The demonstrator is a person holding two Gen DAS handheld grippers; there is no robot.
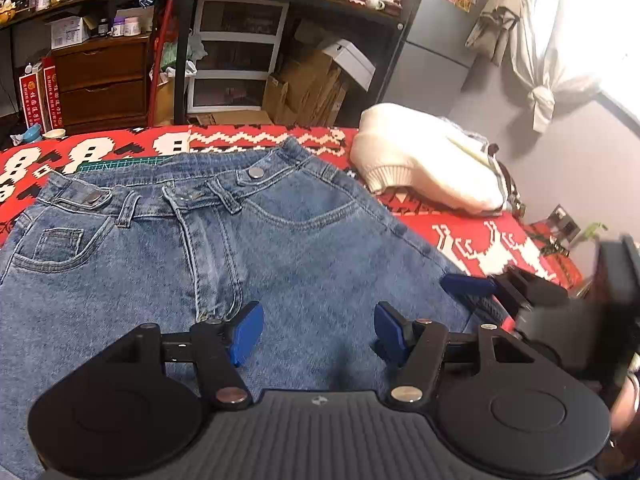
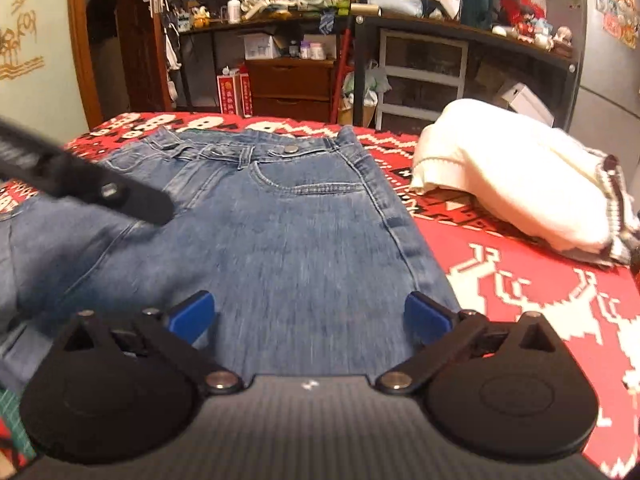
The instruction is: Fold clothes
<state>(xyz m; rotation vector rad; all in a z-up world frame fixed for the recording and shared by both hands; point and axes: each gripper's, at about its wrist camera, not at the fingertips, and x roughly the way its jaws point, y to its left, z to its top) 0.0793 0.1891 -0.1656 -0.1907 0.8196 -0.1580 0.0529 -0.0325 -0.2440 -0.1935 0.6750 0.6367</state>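
Right now both my grippers, left (image 1: 316,330) and right (image 2: 308,316), hang over the jeans (image 1: 280,248), jaws apart, gripping nothing. Jeans lie flat on the red blanket (image 2: 520,264), waistband toward its far edge.

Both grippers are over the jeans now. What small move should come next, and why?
Probably lower the right gripper onto the jeans' near side seam and close on it. Both grippers' jaws stand open with nothing held, the left gripper sits over the crotch, and the jeans lie flat and unfolded on the red blanket.

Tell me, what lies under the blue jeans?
The jeans lie on a red patterned blanket; a green mat's edge peeks out behind the waistband. Anything beneath the denim is covered.
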